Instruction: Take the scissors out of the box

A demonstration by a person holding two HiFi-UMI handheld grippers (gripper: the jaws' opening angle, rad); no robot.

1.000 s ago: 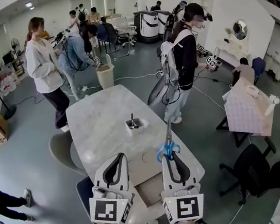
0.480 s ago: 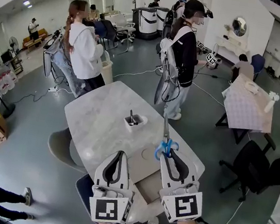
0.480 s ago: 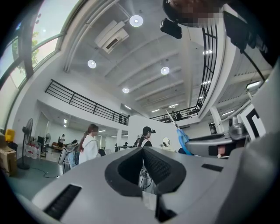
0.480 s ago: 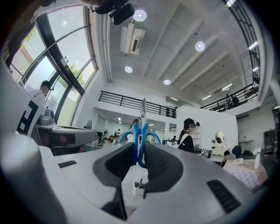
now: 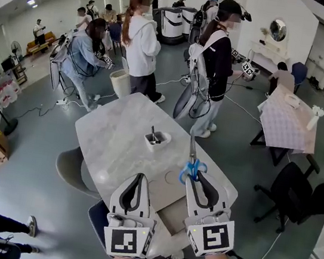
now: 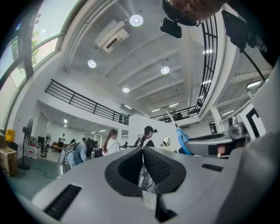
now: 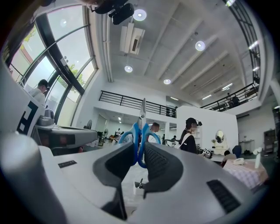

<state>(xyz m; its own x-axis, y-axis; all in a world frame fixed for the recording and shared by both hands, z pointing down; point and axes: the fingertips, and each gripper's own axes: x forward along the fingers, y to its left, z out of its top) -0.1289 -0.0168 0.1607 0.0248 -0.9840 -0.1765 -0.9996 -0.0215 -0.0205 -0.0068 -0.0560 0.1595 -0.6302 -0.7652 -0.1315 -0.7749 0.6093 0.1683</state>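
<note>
Scissors (image 5: 193,169): out of the box, up in the air over the near-right part of the table, held by the right gripper; well apart from the box.
Scissors, look: two bright blue plastic loop handles w/ slim grey metal blades. Blades are shut into one thin spike, pointing up & away from the person.
Scissors, right gripper view: scissors (image 7: 139,139) stand upright, blue loops side by side, blade rising straight above them.
Right gripper (image 5: 194,177): jaws part-closed, pads clamped on the blue loops from both sides. Lower part of the loops sits btwn the pads, upper part & blades stick out past the tips.
Left gripper (image 5: 138,178): jaws closed tip to tip, nothing btwn them. Hangs just beside the right gripper, over the near table edge; not touching the scissors.
Box (image 5: 163,145): small, white, open-top, upright, near ctr of table.
Dark item (image 5: 153,135): thin, stands leaning in the box; can't tell what it is.
Table (image 5: 105,147): pale marbled top, rounded corners.
Beige sheet (image 5: 167,198): lies flat on the near end of the table, below & btwn the two grippers.
Bg: several people stand beyond the table's far end, on a grey floor.
</note>
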